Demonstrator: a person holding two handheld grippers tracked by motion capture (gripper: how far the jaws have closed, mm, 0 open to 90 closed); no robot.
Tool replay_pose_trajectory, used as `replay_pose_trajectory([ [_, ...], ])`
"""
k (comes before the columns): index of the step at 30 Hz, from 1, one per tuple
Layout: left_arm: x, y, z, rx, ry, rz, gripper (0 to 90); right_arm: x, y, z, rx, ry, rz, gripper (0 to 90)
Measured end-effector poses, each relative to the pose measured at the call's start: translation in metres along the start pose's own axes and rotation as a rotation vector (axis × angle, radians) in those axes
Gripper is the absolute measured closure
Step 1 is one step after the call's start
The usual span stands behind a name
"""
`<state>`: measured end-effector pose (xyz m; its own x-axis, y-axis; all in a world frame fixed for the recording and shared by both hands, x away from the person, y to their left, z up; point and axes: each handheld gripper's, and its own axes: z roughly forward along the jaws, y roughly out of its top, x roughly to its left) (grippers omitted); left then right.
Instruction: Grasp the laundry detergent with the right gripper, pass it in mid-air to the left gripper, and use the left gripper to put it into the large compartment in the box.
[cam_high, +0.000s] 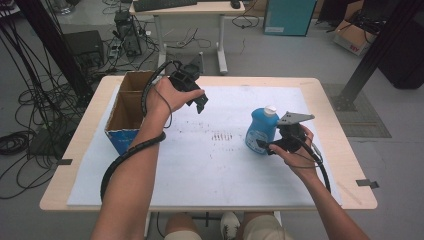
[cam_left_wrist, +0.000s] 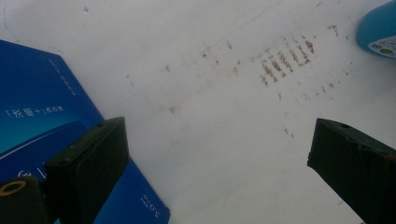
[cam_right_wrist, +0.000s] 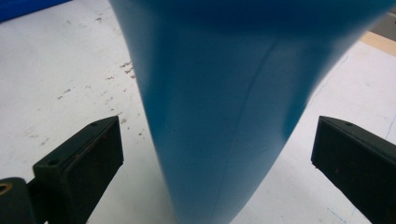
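R tongs (cam_right_wrist: 217, 154) gape round smooth blue plastic bottle (cam_high: 261, 129); L tongs (cam_left_wrist: 217, 158) gape, empty.

Bottle (cam_high: 261, 131): bright blue body, white cap. Box (cam_high: 126, 111) at left edge of table: blue outside with white print, brown cardboard inside. Sheet (cam_high: 210, 165) over table: white, rows of brown specks mid-sheet. Table rim (cam_high: 345, 150): pale wood. Both grippers' jaws: black.
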<state>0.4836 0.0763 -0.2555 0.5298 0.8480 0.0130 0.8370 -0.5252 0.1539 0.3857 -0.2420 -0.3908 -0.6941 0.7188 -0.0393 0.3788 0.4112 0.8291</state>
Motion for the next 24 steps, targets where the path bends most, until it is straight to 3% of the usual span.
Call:
replay_pose_trajectory([
  [24, -0.0022, 0.002, -0.0006, -0.014, 0.003, -0.004, 5.4, 0.0019, -0.0052, 0.0064, -0.059, -0.019, 0.005, 1.7],
])
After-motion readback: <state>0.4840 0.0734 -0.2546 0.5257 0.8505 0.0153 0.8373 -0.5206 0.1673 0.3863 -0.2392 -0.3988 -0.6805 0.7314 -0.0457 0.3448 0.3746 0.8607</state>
